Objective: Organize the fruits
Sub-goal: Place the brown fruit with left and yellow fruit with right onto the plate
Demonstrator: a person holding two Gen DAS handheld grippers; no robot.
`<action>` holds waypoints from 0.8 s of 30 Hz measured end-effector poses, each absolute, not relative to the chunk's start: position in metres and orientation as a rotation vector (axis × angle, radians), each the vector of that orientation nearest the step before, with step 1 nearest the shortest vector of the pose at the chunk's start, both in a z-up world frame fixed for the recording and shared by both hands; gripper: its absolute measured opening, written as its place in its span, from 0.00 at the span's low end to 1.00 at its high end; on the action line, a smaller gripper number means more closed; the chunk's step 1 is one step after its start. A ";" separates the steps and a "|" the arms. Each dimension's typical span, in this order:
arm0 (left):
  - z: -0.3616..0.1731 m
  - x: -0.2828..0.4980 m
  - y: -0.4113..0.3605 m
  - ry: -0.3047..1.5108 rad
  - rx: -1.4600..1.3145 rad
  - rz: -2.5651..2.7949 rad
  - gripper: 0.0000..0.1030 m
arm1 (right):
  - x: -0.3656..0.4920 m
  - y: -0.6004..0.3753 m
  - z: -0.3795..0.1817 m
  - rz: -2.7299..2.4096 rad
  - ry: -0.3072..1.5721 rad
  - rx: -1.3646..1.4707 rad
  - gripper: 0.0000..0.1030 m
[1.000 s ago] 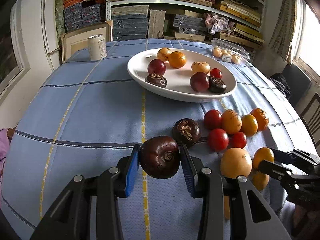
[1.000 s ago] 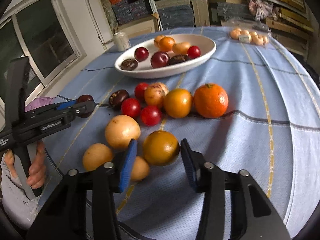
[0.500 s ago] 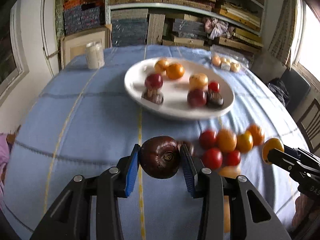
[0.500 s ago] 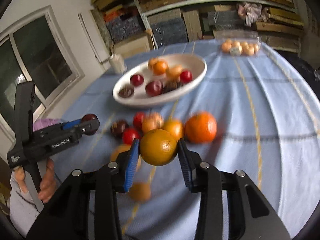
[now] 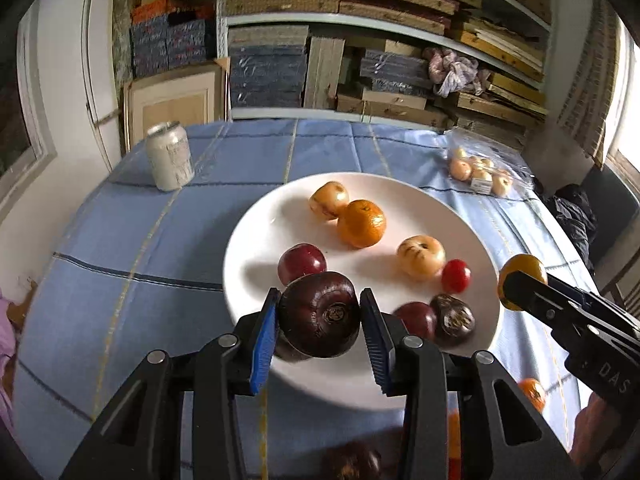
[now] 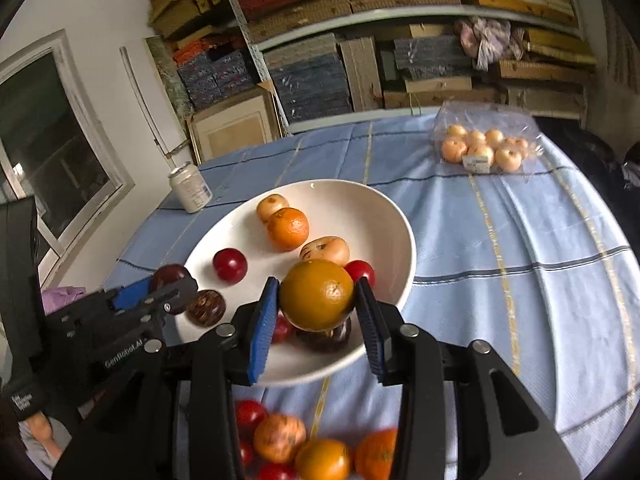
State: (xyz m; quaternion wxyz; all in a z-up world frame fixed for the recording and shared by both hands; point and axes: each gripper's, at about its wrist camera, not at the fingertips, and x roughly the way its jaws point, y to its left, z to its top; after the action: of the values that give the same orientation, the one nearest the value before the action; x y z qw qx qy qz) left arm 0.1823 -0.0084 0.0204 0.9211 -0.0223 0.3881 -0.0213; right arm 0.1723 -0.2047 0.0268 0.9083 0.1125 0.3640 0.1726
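On the table, a blue checked tablecloth [image 5: 120, 248] covered the whole surface, and behind it stood shelves [image 6: 400, 12] full of stacked boxes and boards. Near the middle of the cloth lay a large white plate [image 5: 256, 240], which held several fruits: an orange mandarin [image 5: 361, 223] touching a pale yellow fruit [image 5: 329, 201] at the far side, a beige fruit [image 5: 421, 257] just beside a small red tomato [image 5: 455, 276], a dark red plum [image 5: 301, 263], and at the near edge another red plum [image 5: 416, 318] touching a dark brown fruit [image 5: 453, 320]. The left gripper [image 5: 319, 322] hung above the near part of the plate and its two blue pads were clenched on a dark purple-brown fruit [image 5: 319, 314], held clear of the plate. The right gripper [image 6: 316, 300] was also above the plate, on its right near side, and it was grasping a yellow-orange fruit [image 6: 316, 295] between its pads. Below this gripper, on the cloth in front of the plate, more fruits [image 6: 296, 440] waited in a loose group, red, orange and yellow, somewhat blurred. At the far left of the plate stood a white drink can [image 5: 169, 156], upright and well apart from it. At the far right lay a clear plastic bag of small pale fruits [image 6: 482, 148] with a label.
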 end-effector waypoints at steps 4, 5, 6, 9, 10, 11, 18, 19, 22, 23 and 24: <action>0.005 0.195 0.000 0.838 -0.068 -0.029 0.41 | 0.193 -0.198 0.011 0.382 0.787 0.266 0.39; 0.002 0.196 0.002 0.848 -0.065 -0.032 0.44 | 0.196 -0.199 0.008 0.384 0.793 0.272 0.42; 0.000 0.197 0.004 0.855 -0.069 -0.042 0.51 | 0.195 -0.201 0.008 0.375 0.793 0.268 0.42; 0.007 0.190 0.011 0.830 -0.097 -0.048 0.62 | 0.184 -0.216 0.017 0.353 0.743 0.298 0.43; 0.011 0.186 0.014 0.817 -0.104 -0.052 0.63 | 0.180 -0.221 0.021 0.354 0.727 0.312 0.46; 0.014 0.183 0.015 0.809 -0.109 -0.053 0.64 | 0.172 -0.229 0.027 0.350 0.700 0.328 0.50; 0.015 0.131 0.029 0.783 -0.118 -0.017 0.67 | 0.099 -0.255 0.035 0.321 0.559 0.324 0.67; 0.013 0.123 0.029 0.786 -0.112 -0.015 0.67 | 0.087 -0.256 0.031 0.312 0.555 0.316 0.68; 0.009 0.088 0.025 0.778 -0.083 -0.025 0.67 | 0.058 -0.260 0.017 0.295 0.568 0.280 0.68; 0.008 0.074 0.022 0.771 -0.071 -0.037 0.67 | 0.048 -0.262 0.012 0.301 0.574 0.279 0.69; 0.006 0.063 0.020 0.767 -0.059 -0.043 0.67 | 0.039 -0.263 0.009 0.310 0.576 0.278 0.69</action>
State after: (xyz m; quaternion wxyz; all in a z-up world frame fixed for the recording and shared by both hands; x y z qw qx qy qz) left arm 0.0630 0.0196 0.0059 0.9267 -0.0287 0.3741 -0.0212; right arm 0.0387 -0.2627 0.0087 0.9375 0.1363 0.2818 0.1519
